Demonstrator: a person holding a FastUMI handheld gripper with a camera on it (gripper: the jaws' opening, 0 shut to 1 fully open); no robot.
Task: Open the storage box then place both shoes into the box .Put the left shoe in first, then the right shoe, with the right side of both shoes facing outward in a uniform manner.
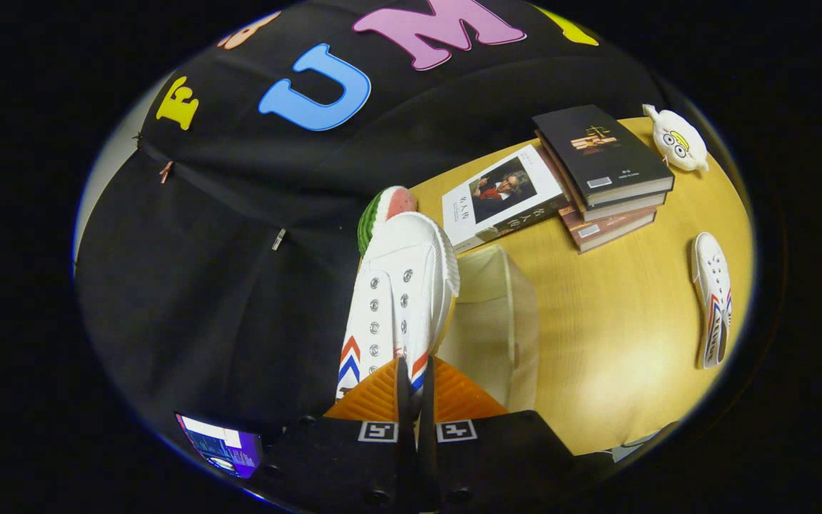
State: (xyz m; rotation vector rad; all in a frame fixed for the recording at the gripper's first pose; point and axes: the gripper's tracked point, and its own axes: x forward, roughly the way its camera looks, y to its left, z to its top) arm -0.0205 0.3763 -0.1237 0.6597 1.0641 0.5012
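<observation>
Jaws point(414, 389) are pressing nearly together on the heel end of a white shoe point(397, 285), both fingers pinching its collar so that the shoe is sticking forward and away from them, toe pointing towards the booth's black wall; it is hanging in the air, tilted, with its eyelets and striped side showing. Just behind its toe a watermelon-slice toy point(379, 210) is peeking out. Immediately to the right of the held shoe, and lower, the cream storage box point(496, 321) is sitting on the yellow wooden surface point(611, 343), its top seemingly open, though the shoe is hiding part of it. Beyond it, books point(568, 178) are lying in a loose stack, with a small white plush toy point(675, 139) past them. Furthest right, the second shoe point(712, 300) is waiting on the surface, well apart from the box. Judging by this, the first shoe is being carried to the box. To do it well, the person should be swinging the shoe right over the opening, turning it so its right side is facing outward, lowering it against one wall to leave room for the other, and releasing only once it is resting inside
</observation>
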